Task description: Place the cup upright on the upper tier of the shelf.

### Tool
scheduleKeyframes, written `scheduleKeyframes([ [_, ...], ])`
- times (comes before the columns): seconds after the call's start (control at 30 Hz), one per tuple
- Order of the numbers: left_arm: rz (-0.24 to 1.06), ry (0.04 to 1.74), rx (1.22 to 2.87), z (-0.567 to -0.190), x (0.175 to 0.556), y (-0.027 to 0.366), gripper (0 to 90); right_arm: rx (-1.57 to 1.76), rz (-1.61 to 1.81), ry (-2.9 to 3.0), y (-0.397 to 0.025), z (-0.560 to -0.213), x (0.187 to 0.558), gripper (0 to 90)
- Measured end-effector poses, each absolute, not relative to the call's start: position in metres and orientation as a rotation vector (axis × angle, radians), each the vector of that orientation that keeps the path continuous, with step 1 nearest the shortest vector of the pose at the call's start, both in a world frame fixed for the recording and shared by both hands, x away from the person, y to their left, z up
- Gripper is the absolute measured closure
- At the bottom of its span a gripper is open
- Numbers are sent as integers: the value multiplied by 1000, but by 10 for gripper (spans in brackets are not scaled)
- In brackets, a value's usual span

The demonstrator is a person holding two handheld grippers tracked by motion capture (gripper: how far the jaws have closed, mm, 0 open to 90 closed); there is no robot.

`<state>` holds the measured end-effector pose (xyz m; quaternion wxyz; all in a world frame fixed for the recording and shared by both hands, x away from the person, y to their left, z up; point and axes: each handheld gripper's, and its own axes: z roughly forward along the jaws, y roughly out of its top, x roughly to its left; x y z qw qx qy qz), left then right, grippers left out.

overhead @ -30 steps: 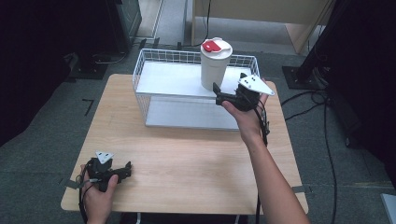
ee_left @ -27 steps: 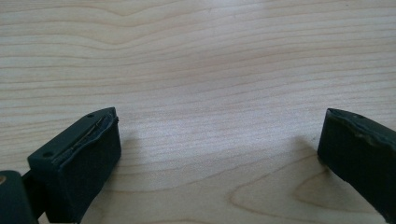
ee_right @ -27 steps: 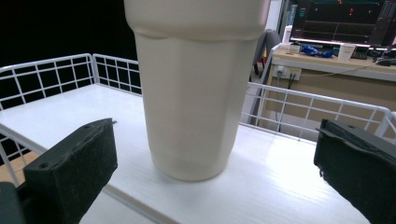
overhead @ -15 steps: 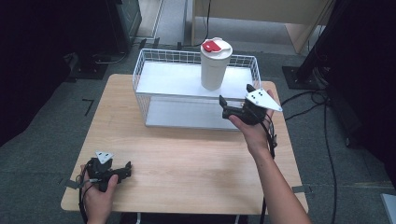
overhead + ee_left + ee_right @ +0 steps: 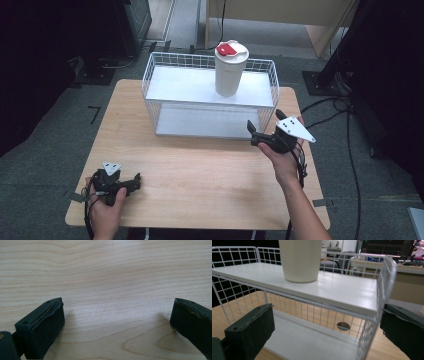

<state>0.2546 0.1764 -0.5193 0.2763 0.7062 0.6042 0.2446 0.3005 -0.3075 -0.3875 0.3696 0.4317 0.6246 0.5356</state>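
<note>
High view puts the right gripper [image 5: 262, 125] at the right of centre of the frame, held in a hand just off the front right corner of the white wire rack [image 5: 210, 96], its jaws spread wide and holding nothing. On the rack's upper shelf, in the upper middle of the frame, stands a cream cup [image 5: 230, 70] with a red-and-white lid, upright and apart from the gripper. Right gripper view has the rack's corner between the two black jaws, with the cup's lower body [image 5: 299, 261] at the top centre of the frame on the white shelf. At lower left of the high view the left gripper [image 5: 131, 183] rests on the wooden table [image 5: 200, 170]; left gripper view shows its jaws wide apart over bare wood.
</note>
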Motion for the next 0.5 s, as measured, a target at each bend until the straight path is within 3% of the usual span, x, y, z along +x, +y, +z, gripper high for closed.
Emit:
scheduleKeyframes([
  [0.5,655,1624,1897,-519,255,176,0,1176,1341,1588,-349,-423,263,0],
])
